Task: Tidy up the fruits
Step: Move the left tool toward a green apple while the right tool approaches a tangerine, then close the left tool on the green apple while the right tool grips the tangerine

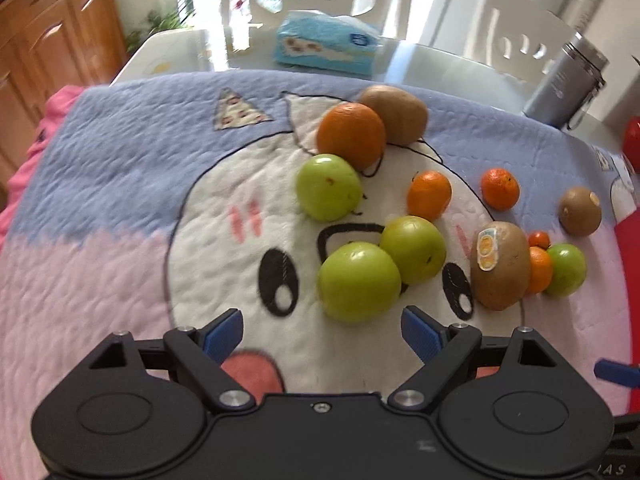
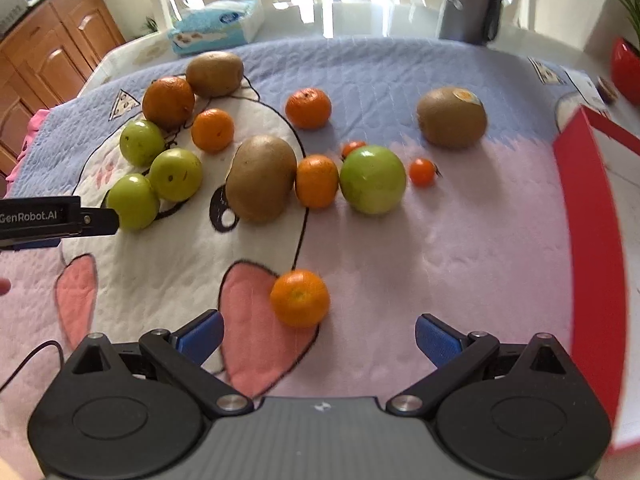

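Hovering low over the quilted cartoon-print blanket (image 2: pixel 440 240), your right gripper (image 2: pixel 318 338) has its blue-padded fingers spread wide and empty, with the lone small round orange mandarin (image 2: pixel 300 298) lying just ahead between them. Your left gripper (image 1: pixel 322 336) is likewise spread and holds nothing, facing the nearest glossy green apple (image 1: pixel 359 281), which touches a second green apple (image 1: pixel 414 250). To take the mandarin cleanly, centre it between the pads before you squeeze, and close gently: it looks free to roll on the soft cloth. The red box (image 2: pixel 592 240) stands along the blanket's right side.
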### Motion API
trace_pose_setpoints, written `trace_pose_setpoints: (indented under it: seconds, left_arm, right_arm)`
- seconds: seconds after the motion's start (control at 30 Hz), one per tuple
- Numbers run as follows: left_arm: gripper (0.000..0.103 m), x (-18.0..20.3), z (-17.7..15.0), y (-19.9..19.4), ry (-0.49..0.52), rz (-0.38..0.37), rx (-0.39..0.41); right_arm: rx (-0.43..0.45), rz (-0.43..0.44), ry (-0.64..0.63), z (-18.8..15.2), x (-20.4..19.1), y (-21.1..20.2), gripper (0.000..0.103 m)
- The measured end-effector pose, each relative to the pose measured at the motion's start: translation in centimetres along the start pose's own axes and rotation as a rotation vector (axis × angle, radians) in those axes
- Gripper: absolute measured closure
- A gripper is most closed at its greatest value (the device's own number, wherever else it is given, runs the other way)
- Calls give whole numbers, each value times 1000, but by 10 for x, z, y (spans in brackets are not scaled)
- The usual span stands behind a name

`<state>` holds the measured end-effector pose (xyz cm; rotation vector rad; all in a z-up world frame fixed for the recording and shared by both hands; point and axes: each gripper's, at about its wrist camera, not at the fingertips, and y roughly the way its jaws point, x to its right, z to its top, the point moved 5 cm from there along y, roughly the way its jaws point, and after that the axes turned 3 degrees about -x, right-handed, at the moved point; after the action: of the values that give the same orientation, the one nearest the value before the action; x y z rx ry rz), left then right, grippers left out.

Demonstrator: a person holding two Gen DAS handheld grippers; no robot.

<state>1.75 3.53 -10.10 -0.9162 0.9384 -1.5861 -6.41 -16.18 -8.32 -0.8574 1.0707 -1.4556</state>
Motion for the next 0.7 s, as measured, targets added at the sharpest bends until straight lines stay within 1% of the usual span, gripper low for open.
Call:
trace_pose_setpoints:
  seconds: [0.07,0.1,0.13,0.17,0.2,0.3,0.37,0.43,0.5,0.53,0.57,0.6,0.63,0.67,0.7]
  left_arm:
    - [0,4,-1,15,68,13,33]
    - [0,6,-2,23,98,16,24]
    - [0,8,-3,32,119,41,4]
    - [0,11,-4,37,147,63,7]
    - [0,14,-5,37,162,75,37]
    - [0,15,-9,38,140,83,93]
    - [0,15,-15,36,141,86,141]
    - [0,16,-17,36,148,101,170]
    - [0,18,-18,35,161,110,181]
    - [0,19,-19,33,164,108,181]
    - [0,18,-17,32,166,104,181]
    - [12,17,-15,31,167,95,189]
    - [21,19,-14,27,177,73,206]
    - [42,21,-13,23,196,46,231]
    - [44,24,-12,21,216,39,247]
  right_arm:
    - [24,6,-13,-1,2,18,0]
    - [25,5,-25,-2,2,27,0]
    - [24,-4,-32,-3,3,36,0]
    - [28,-6,-29,-5,4,42,0]
    - [59,-12,-22,-8,5,44,0]
    - [161,-26,32,-19,4,41,0]
    - [195,-45,-2,-25,1,41,0]
    - [191,-43,-7,-23,1,41,0]
    - [144,-40,-21,-16,1,42,0]
    - [129,-39,-23,-14,1,42,3]
    - [121,-34,-26,-12,1,41,6]
    - [134,-34,-35,-11,0,38,21]
    - [156,-29,-50,-11,0,35,45]
    - [168,-7,-69,-11,-1,31,55]
    - [167,19,-85,-11,-1,28,65]
